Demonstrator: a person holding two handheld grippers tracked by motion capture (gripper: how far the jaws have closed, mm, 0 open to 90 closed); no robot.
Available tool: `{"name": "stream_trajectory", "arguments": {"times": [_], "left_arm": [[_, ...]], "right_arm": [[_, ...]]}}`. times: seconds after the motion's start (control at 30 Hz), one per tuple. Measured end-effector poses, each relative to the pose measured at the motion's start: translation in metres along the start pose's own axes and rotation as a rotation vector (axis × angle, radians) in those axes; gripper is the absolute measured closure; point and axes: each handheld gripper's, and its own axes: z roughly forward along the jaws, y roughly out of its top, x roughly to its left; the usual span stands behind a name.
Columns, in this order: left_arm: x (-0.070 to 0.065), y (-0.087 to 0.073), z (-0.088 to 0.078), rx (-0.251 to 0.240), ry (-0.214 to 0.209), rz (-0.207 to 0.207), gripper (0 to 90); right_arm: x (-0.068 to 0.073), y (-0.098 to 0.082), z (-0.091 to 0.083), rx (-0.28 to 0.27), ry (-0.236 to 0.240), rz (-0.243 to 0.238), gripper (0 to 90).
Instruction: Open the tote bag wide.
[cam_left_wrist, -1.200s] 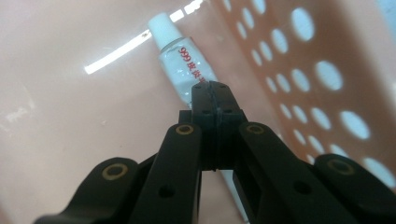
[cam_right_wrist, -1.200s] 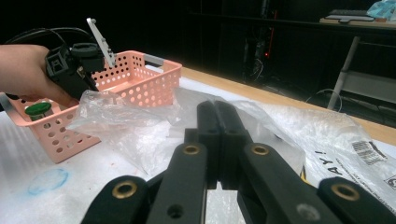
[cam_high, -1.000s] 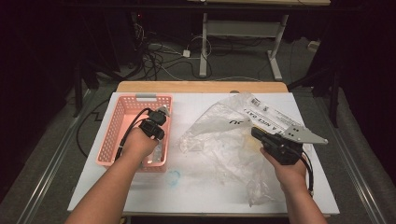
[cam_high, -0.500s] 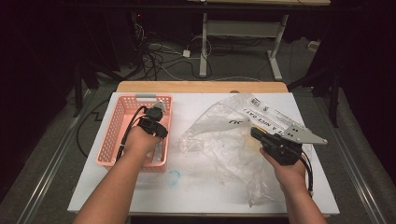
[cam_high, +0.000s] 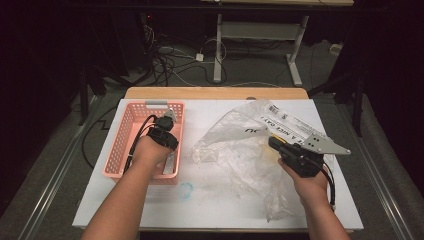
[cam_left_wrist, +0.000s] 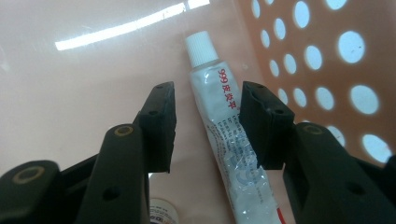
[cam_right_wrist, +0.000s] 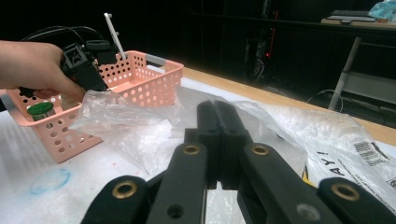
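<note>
- Left gripper (cam_high: 167, 116) sits inside the pink basket (cam_high: 120, 145), left of center in the high view; its 2 jaws have just opened and stand apart.
- The white tube (cam_left_wrist: 226, 140) lies loose on the basket floor between them, cap toward the top of the left gripper view, no pad touching it.
- Right gripper (cam_right_wrist: 218, 121), right of center, has its jaws pressed together over the clear plastic bag (cam_high: 240, 150).

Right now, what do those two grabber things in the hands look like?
Both are black. The left gripper trails a looping black cable. The right gripper wears a grey three-cornered plate dotted with small holes, and a black cable. Each has two black jaws with brass-coloured rivets. The forearms show no sleeves.
</note>
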Motion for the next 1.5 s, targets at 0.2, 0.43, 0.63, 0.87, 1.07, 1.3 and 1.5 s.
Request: {"name": "stream_trajectory", "arguments": {"times": [0.2, 0.43, 0.63, 0.87, 1.07, 1.3, 1.5], "left_arm": [[0.002, -0.002, 0.005, 0.032, -0.036, -0.009, 54.0], [-0.001, -0.004, 0.013, 0.05, -0.002, 0.024, 55.9], [-0.005, -0.004, 0.012, 0.041, 0.003, 0.049, 64.6], [-0.007, -0.006, 0.012, 0.03, 0.011, 0.063, 65.7], [-0.007, -0.008, 0.007, 0.006, 0.008, 0.069, 65.8], [-0.005, -0.01, -0.002, -0.053, -0.014, 0.081, 65.9], [-0.01, -0.015, -0.009, -0.102, 0.006, 0.122, 65.8]], "right_arm": [[0.0, 0.0, 0.0, 0.0, -0.003, 0.001, 90.0], [0.0, -0.001, 0.001, 0.003, 0.0, -0.007, 90.0], [0.001, -0.001, 0.002, 0.006, -0.002, -0.003, 90.0], [0.0, -0.001, 0.001, 0.003, 0.0, -0.005, 90.0], [0.001, 0.0, 0.003, 0.006, 0.004, -0.007, 90.0], [0.003, 0.001, 0.008, 0.017, 0.003, -0.013, 90.0], [0.0, 0.0, 0.006, 0.006, -0.001, -0.009, 90.0]]}}
